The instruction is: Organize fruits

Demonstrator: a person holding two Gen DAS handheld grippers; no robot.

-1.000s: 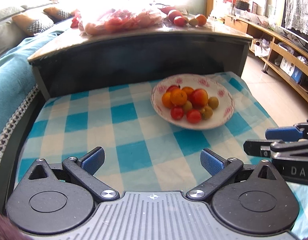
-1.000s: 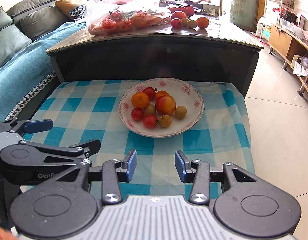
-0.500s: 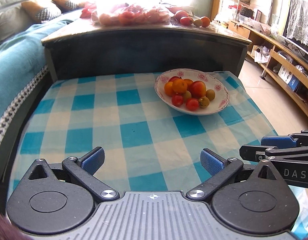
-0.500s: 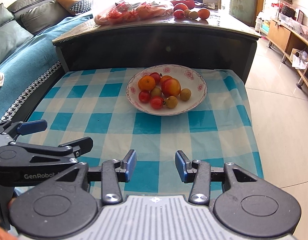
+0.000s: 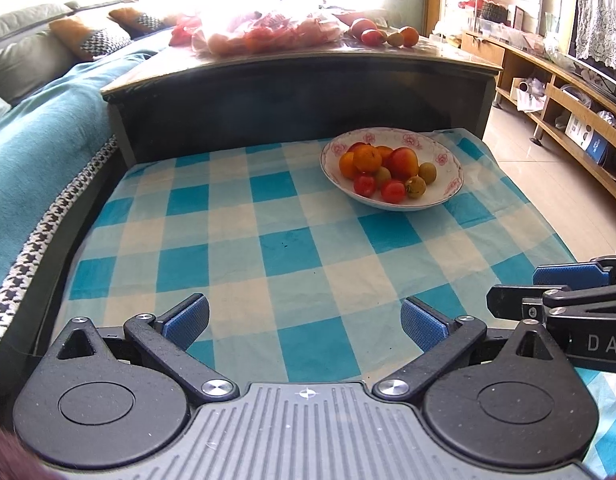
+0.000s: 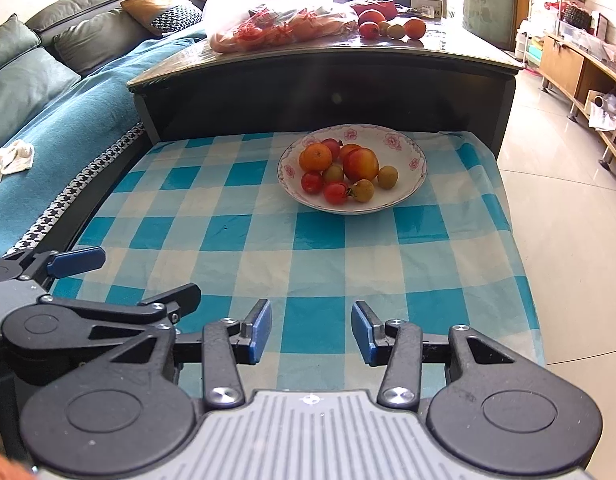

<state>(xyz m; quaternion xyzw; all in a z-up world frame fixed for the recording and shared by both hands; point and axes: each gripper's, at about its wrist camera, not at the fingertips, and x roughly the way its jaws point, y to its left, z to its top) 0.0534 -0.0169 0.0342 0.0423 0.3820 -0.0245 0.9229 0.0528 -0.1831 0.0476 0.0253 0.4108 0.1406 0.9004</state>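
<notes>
Your left tool spread and right tool opening, both empty, near the worktop's front edge, the fruit in the bowl toward the far right corner looks soft, slippery: pinch gently across each middle.

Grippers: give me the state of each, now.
Left gripper: open, holding nothing.
Right gripper: jaws opening, nothing between them.

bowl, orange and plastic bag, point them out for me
bowl (image 6: 415,168), right wrist view, bare inner wall at its right
orange (image 6: 315,157), right wrist view, middle of its peel
plastic bag (image 6: 276,12), right wrist view, its bulging middle on the dark table
</notes>
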